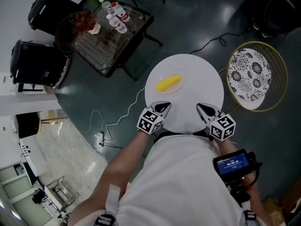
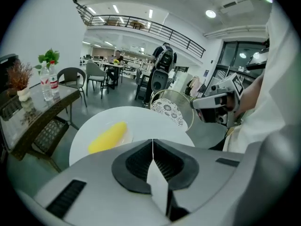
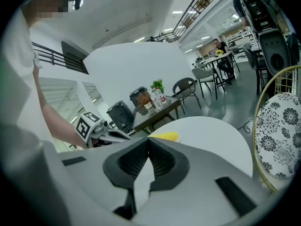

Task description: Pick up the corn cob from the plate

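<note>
Corn cob [image 1: 168,83] lies on its plate [image 1: 175,91], left of middle on the round table [image 1: 202,76], towards the far side. The left gripper [image 1: 163,107] sits at the near edge, closest to it, jaws pressed fully together with nothing between them. The right gripper [image 1: 203,108] is the same: closed tight and empty, further right. Here's the danger: go in like that and the closed tip just shoves the cob, which is round and likely to roll off the plate. Open late or pinch off-centre and it may squirt out sideways. A light plate on a smooth top could slide too.
</note>
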The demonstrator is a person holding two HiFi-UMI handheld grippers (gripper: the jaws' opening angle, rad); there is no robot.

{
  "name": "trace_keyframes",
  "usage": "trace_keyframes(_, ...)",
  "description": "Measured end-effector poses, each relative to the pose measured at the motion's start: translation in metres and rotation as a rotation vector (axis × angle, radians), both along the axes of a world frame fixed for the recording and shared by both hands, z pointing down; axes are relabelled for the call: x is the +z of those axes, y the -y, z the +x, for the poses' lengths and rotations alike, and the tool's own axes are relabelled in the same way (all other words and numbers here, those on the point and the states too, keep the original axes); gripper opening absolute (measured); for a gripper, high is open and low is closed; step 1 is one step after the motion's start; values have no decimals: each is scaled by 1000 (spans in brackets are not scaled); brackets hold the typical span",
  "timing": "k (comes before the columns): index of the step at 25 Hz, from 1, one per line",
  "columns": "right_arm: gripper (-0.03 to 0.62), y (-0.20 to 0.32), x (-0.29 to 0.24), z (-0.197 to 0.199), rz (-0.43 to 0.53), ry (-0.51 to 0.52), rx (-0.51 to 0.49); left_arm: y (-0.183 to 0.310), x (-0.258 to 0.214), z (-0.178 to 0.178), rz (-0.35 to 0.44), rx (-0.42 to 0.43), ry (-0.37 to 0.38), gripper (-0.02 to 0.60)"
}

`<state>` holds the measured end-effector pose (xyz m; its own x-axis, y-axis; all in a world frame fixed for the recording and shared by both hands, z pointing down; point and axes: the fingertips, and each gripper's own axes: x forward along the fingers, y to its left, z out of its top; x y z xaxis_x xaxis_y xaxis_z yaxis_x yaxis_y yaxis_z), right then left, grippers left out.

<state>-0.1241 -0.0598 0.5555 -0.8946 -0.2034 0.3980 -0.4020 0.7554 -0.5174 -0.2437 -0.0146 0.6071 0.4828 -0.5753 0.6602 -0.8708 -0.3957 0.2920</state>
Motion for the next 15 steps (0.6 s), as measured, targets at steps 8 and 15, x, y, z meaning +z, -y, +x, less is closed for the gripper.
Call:
trace_keyframes(8, 8, 12, 10, 18, -21, -9, 92, 29, 32, -6, -82, 115, 129, 9)
trace_keyframes(15, 8, 12, 25, 27, -59, -13, 142, 47, 57, -28, -132, 180, 269, 9)
